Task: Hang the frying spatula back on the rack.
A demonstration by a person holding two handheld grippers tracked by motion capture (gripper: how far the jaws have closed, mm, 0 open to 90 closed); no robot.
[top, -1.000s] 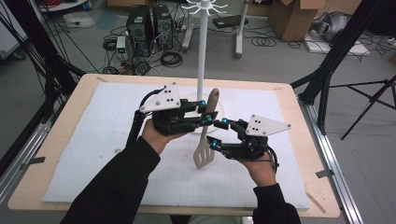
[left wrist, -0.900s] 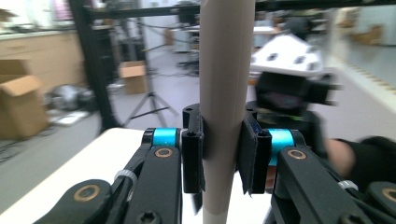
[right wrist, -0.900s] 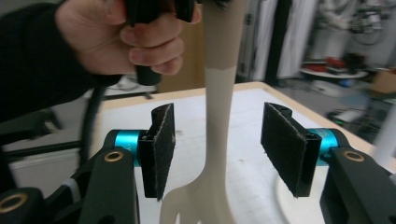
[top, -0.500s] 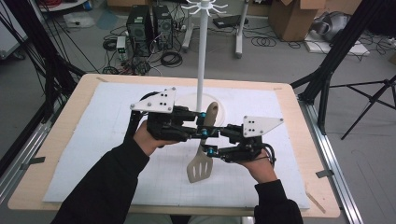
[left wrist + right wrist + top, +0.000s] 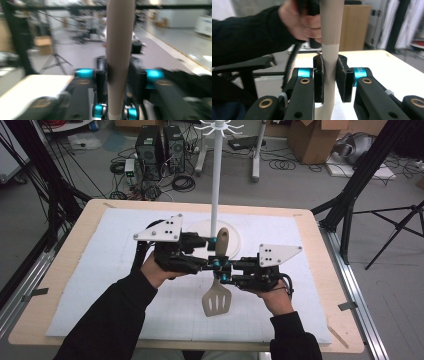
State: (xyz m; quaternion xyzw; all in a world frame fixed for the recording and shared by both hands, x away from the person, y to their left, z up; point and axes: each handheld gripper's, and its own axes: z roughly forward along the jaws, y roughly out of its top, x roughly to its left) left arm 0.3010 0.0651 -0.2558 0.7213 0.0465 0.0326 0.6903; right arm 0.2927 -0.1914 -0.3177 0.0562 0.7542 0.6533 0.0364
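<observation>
Right gripper (image 5: 329,75) clamped on spatula (image 5: 218,290), left gripper (image 5: 210,251) apparently just loosening

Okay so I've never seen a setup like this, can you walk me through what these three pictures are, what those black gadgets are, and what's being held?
A person sits at a wooden table covered by a white mat, holding a hand-operated clamp tool in each hand. The left gripper and the right gripper each have two black jaws.

The high view looks down from above the table. The other two pictures come from small cameras riding on each gripper, looking along its jaws.

Between them, held upright, is a beige slotted spatula, blade down. The right gripper view shows its jaws pressed on the handle: they have just been closing. The left gripper's jaws have just been opening, with the handle top between them.

Behind stands a white hanging rack on a round base.
</observation>
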